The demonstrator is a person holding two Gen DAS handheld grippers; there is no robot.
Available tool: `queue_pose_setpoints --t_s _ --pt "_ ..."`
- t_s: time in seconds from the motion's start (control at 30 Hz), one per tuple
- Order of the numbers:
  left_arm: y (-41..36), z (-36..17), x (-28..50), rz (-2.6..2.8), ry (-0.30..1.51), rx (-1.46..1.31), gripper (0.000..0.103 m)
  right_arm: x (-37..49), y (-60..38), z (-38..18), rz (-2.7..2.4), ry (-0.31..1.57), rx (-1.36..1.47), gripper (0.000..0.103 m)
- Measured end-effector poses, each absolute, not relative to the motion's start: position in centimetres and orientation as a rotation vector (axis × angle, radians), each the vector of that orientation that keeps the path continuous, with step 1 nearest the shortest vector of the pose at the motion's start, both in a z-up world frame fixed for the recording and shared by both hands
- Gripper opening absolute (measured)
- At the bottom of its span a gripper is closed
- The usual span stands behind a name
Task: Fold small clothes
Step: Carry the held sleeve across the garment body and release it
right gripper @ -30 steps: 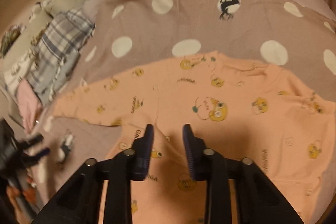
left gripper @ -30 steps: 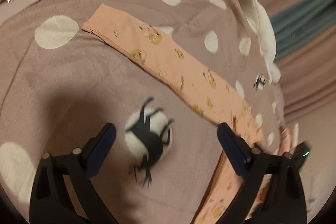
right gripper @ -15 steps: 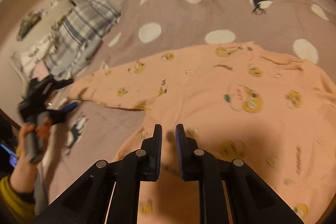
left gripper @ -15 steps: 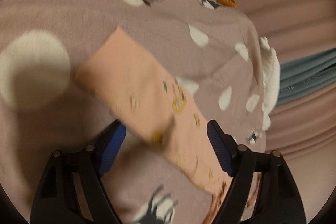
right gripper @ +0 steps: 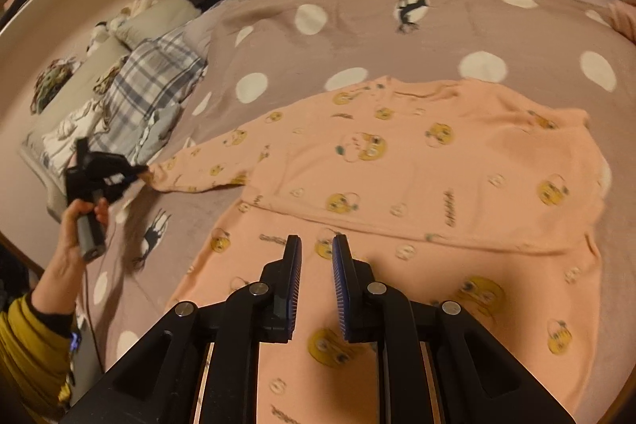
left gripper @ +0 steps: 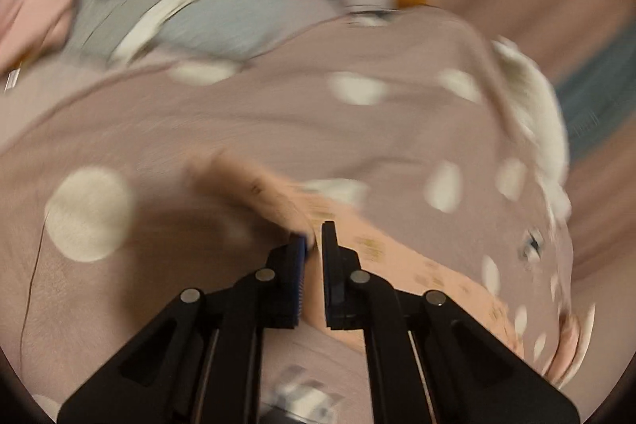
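Peach top [right gripper: 417,185] lies flat on the dotted blanket [right gripper: 338,26], its sleeve [right gripper: 206,165] reaching toward 9 o'clock. Left gripper [right gripper: 137,173], jaws just closed, pinches the cuff there. Right gripper [right gripper: 316,257], at 6 o'clock over the hem, has jaws nearly together, clamping nothing.
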State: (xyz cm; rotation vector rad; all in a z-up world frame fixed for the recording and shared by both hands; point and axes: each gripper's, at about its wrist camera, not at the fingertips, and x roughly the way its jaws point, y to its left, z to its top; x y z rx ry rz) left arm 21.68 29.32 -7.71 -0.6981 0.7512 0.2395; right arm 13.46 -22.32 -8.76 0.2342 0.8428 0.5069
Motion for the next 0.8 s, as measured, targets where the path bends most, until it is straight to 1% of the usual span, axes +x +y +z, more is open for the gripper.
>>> queue_pose_setpoints --t_s 0.2,0.27,0.37,0.43,0.53,0.6,0.67,0.7,0.73,0.8 --pt "17.7 -0.3 22.3 -0.007 0.650 -0.460 0.005 12.1 -24.9 -8.0 0.476 0.797 0.321 0.017" --pt "13.9 1.0 22.6 -0.086 0.638 -0.414 0.005 11.6 -25.7 -7.8 0.462 0.783 0.332 0.017" --pt "8.1 1.0 22.4 -0.184 0.669 -0.371 0.005 10.7 -27.4 -7.7 0.442 0.771 0.356 0.017" --pt "4.1 -0.1 22.4 -0.266 0.720 -0.340 0.005 10.2 -28.1 -7.7 0.434 0.766 0.364 0.017" --pt "1.6 -1.7 22.0 -0.310 0.771 -0.357 0.010 9.6 -29.4 -7.8 0.411 0.763 0.385 0.017" --pt "2.3 -2.9 22.1 -0.316 0.807 -0.436 0.020 9.3 -30.0 -8.0 0.410 0.766 0.408 0.020" --pt "4.7 -3.9 21.6 -0.264 0.813 -0.504 0.060 9.2 -30.3 -8.2 0.409 0.773 0.410 0.023" --pt "5.6 -4.1 21.5 -0.232 0.805 -0.533 0.067 9.3 -30.2 -8.4 0.409 0.778 0.406 0.023" --pt "7.2 -4.5 20.9 -0.192 0.791 -0.573 0.070 9.1 -30.2 -8.5 0.410 0.782 0.404 0.024" --pt "11.8 -6.0 20.3 -0.112 0.781 -0.667 0.070 9.4 -29.9 -8.9 0.413 0.794 0.402 0.025"
